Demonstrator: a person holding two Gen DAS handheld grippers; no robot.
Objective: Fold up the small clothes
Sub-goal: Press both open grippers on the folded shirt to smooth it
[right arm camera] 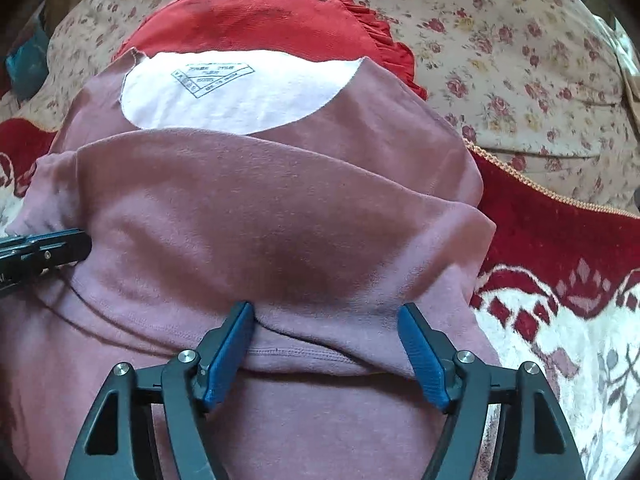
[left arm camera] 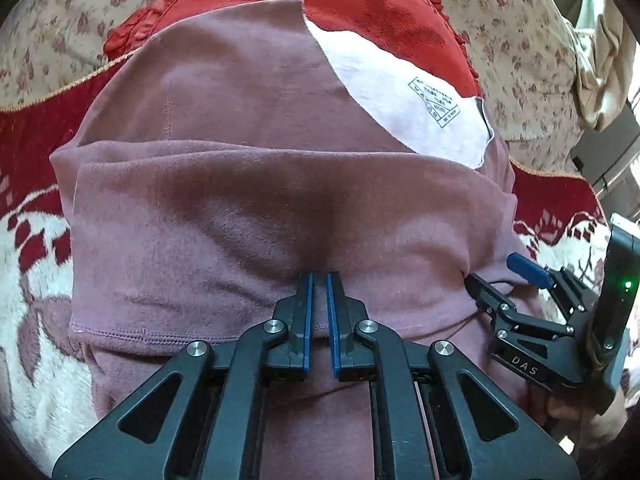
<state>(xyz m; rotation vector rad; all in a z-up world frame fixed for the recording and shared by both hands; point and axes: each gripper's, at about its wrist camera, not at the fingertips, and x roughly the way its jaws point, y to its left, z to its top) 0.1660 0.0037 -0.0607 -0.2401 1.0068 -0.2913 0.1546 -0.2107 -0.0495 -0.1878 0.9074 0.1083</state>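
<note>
A mauve garment (left arm camera: 240, 200) lies on a red and white blanket, its lower part folded up over the body. Its white inner neck patch (left arm camera: 412, 116) carries a printed label. In the left wrist view my left gripper (left arm camera: 319, 278) is shut, its blue pads pinching the folded layer, which puckers at the tips. My right gripper (right arm camera: 326, 312) stands open above the same garment (right arm camera: 280, 200), and the folded edge lies between its blue fingers (right arm camera: 236, 336) untouched. From the right wrist view the left gripper (right arm camera: 76, 240) shows at the left edge, on the fold's side.
A red ruffled garment (left arm camera: 320, 8) lies behind the mauve one. Floral fabric (right arm camera: 520, 80) covers the surface at the back and right. The patterned red and white blanket (right arm camera: 560, 320) spreads to both sides. A hand (left arm camera: 568, 412) holds the right gripper (left arm camera: 500, 276).
</note>
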